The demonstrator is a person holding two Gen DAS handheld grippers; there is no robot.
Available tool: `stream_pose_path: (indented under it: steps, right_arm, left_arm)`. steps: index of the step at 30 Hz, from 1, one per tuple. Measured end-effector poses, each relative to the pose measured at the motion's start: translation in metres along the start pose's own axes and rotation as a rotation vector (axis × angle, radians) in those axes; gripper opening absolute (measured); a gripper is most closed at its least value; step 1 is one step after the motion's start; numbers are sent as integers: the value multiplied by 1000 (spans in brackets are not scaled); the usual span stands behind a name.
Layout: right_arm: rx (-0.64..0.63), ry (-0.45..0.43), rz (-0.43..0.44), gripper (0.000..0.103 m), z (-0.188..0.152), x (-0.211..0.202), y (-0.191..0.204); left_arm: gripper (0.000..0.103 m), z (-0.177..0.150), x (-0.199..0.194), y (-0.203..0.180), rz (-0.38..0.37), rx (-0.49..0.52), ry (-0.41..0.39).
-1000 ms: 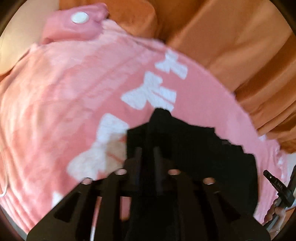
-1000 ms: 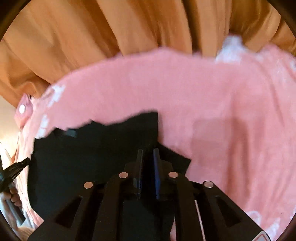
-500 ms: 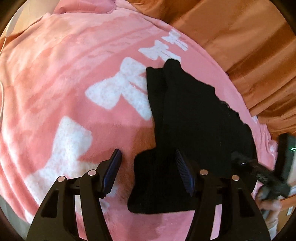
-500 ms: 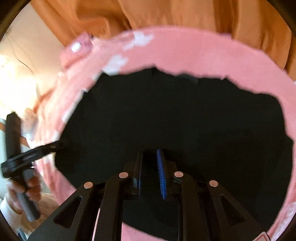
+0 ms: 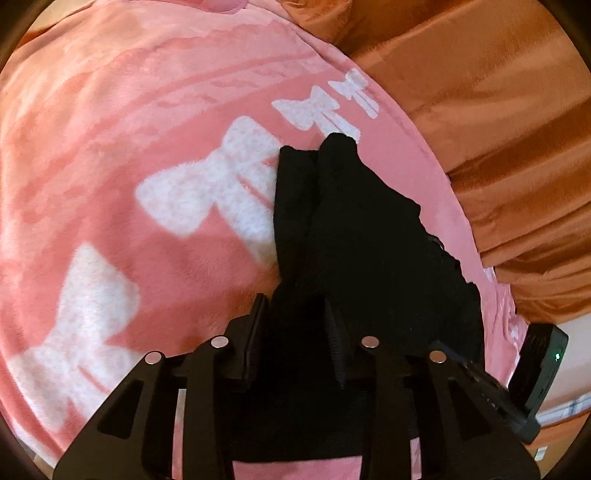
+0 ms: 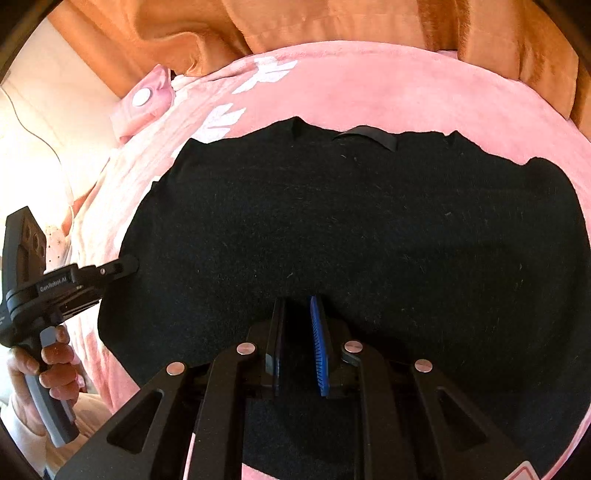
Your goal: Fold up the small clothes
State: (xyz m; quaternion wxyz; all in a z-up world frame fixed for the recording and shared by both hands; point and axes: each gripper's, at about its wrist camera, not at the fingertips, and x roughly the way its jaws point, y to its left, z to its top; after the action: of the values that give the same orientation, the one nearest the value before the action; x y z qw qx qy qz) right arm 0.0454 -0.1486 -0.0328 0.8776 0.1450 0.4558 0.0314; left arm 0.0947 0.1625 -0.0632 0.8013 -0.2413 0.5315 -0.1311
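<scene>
Small black knit garment (image 6: 351, 229) lies spread flat on a pink fleece blanket with white bow print (image 5: 129, 166), its wavy far edge toward the orange curtain folds (image 6: 332, 26). A short black strap or tag (image 6: 365, 134) sits at that far edge. In the left wrist view the garment (image 5: 369, 240) runs away from the camera, one side bunched into a raised fold.

Right gripper (image 6: 297, 321): jaws nearly closed, narrow gap, black cloth between them at the garment's near edge. One pad is blue and ribbed (image 6: 318, 347). Looks pinched on the cloth; contact hard to confirm, black on black.

Left gripper (image 5: 293, 325): jaws part open, straddling the garment's near-left corner; cloth fills the gap. Cannot tell if the pads press it. In the right wrist view the left gripper (image 6: 123, 267) touches the garment's left edge, held by the left hand (image 6: 51, 365).

Right gripper's body shows at the lower right of the left wrist view, green light on it. Pink pouch with white round button (image 6: 146, 101) lies at the blanket's far left corner, well apart from the garment.
</scene>
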Motion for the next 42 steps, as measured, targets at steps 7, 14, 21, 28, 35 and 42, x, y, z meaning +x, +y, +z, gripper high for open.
stream_pose_path:
  steps: [7, 14, 21, 28, 35, 42]
  right_arm:
    - [15, 8, 22, 13, 3, 3, -5]
    - [89, 12, 116, 11, 4, -5, -30]
    - [305, -144, -4, 25, -11, -85, -131]
    - [432, -164, 13, 26, -26, -109, -184]
    - [342, -105, 151, 61, -17, -96, -156]
    - [463, -14, 229, 62, -11, -58, -147]
  left_arm:
    - [6, 4, -11, -24, -60, 13, -33]
    - [6, -13, -45, -138, -256, 262, -144]
    - [8, -77, 39, -245, -294, 487, 16]
    - [51, -127, 41, -255, -260, 615, 63]
    - [77, -137, 0, -205, -153, 686, 1]
    - [77, -163, 29, -179, 1, 816, 56]
